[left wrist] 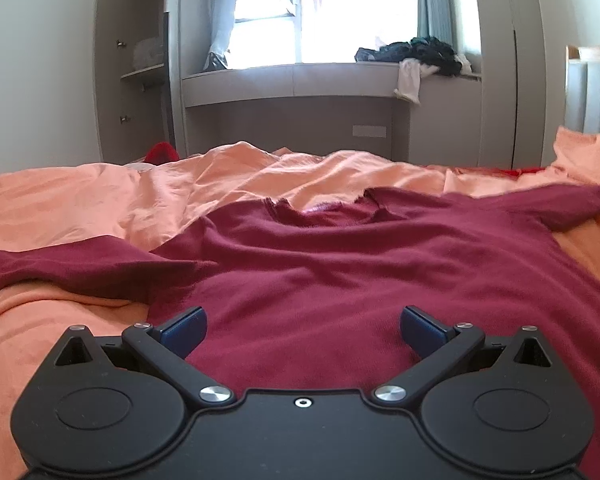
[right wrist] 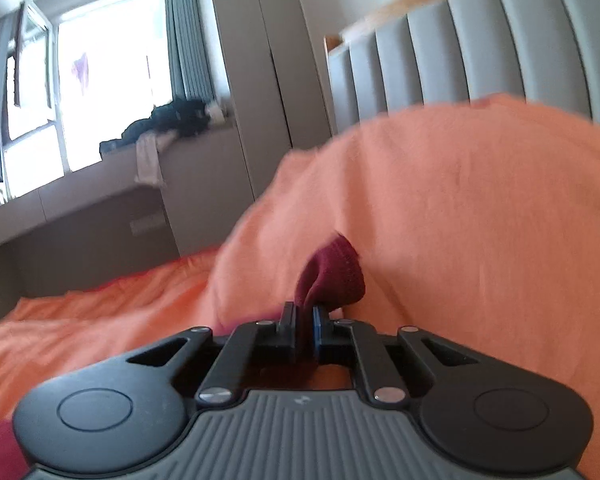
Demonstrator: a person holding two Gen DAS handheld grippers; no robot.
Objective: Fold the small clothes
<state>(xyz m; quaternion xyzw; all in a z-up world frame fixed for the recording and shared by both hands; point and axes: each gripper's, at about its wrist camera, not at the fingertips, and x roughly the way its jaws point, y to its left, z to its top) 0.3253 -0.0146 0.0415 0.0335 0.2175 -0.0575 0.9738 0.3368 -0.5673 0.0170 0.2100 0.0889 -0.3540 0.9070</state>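
Dark red sweater [left wrist: 320, 264] lay flat on the orange bed sheet [left wrist: 80, 208]. The left gripper [left wrist: 302, 330] sat spread wide above its near hem. The right gripper [right wrist: 305, 320] pinched a sleeve end [right wrist: 332, 276]. A hard tug could wrinkle the body or slip the cuff free. Blur hid how much cloth it held.
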